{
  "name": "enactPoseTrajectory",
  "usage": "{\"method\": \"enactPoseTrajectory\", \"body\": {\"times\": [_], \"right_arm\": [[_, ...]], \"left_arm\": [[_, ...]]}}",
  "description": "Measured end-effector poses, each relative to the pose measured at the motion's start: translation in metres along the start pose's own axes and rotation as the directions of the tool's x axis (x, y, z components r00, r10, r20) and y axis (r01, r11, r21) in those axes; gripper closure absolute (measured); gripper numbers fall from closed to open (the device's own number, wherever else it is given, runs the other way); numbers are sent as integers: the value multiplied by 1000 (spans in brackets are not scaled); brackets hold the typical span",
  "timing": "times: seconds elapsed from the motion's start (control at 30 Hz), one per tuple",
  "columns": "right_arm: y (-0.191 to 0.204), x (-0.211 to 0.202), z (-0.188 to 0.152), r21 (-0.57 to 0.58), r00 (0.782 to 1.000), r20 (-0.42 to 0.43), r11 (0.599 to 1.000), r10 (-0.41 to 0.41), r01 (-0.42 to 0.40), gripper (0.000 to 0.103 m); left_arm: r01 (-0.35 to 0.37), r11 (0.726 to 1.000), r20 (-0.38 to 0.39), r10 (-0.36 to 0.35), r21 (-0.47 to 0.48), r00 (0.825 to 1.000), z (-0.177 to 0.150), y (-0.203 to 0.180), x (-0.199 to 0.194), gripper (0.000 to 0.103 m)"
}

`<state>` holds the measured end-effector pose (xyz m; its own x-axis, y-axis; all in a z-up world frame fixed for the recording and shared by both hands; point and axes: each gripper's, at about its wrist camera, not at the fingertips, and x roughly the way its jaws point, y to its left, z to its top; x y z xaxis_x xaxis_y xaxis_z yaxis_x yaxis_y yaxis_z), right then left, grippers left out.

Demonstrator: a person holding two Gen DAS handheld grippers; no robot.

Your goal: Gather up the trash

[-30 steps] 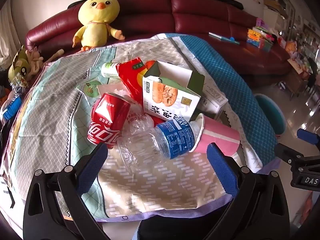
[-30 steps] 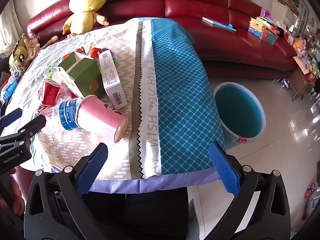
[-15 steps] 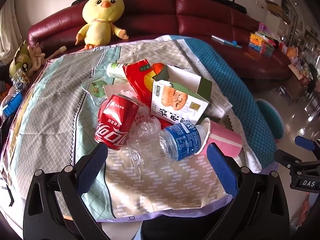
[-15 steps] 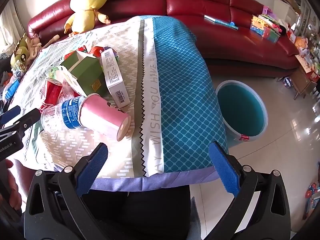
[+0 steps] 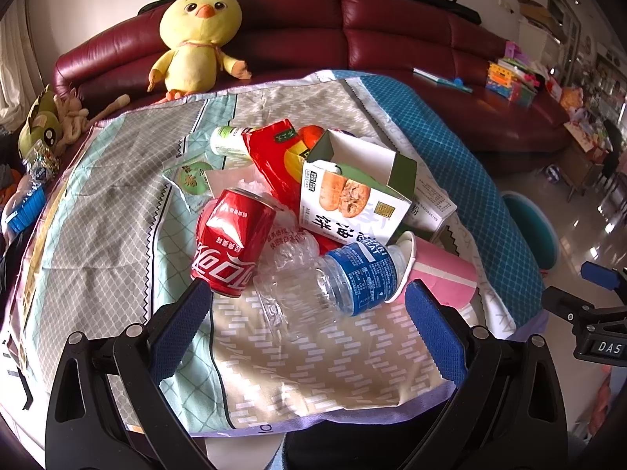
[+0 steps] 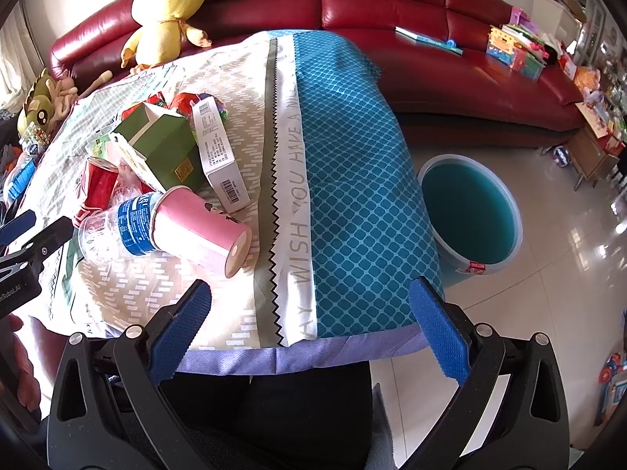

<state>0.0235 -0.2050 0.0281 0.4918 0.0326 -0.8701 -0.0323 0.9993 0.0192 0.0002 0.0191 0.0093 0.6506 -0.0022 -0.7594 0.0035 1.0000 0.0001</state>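
Note:
A pile of trash lies on the cloth-covered table (image 5: 117,203): a red cola can (image 5: 229,243), a crushed clear bottle with a blue label (image 5: 333,278), a pink paper cup (image 5: 439,270) lying on its side, a green and white food box (image 5: 352,192), a red wrapper (image 5: 274,156) and a white carton (image 6: 219,156). My left gripper (image 5: 309,317) is open just short of the bottle and can. My right gripper (image 6: 309,313) is open over the table's near right edge, right of the pink cup (image 6: 196,231). A teal bin (image 6: 470,211) stands on the floor to the right.
A red sofa (image 5: 352,39) curves behind the table, with a yellow plush chick (image 5: 196,39) and other toys on it. Books and toys lie on the sofa's right end (image 6: 517,51). Tiled floor (image 6: 548,293) lies around the bin.
Both grippers have moved slightly forward toward the table; the trash pile looks a little nearer in the left wrist view. Nothing on the table has moved.

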Motion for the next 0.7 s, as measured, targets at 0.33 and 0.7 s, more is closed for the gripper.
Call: {"method": "enactPoseTrajectory", "body": {"times": [0.33, 0.7], "right_arm": [[0, 0, 1, 2, 1000, -1, 1000, 0, 0, 6], [-1, -2, 2, 8, 1000, -2, 1000, -2, 2, 6]], "left_arm": [[8, 1000, 4, -8, 16, 1000, 1, 0, -4, 4], [8, 1000, 4, -8, 19, 1000, 0, -1, -5, 4]]}}
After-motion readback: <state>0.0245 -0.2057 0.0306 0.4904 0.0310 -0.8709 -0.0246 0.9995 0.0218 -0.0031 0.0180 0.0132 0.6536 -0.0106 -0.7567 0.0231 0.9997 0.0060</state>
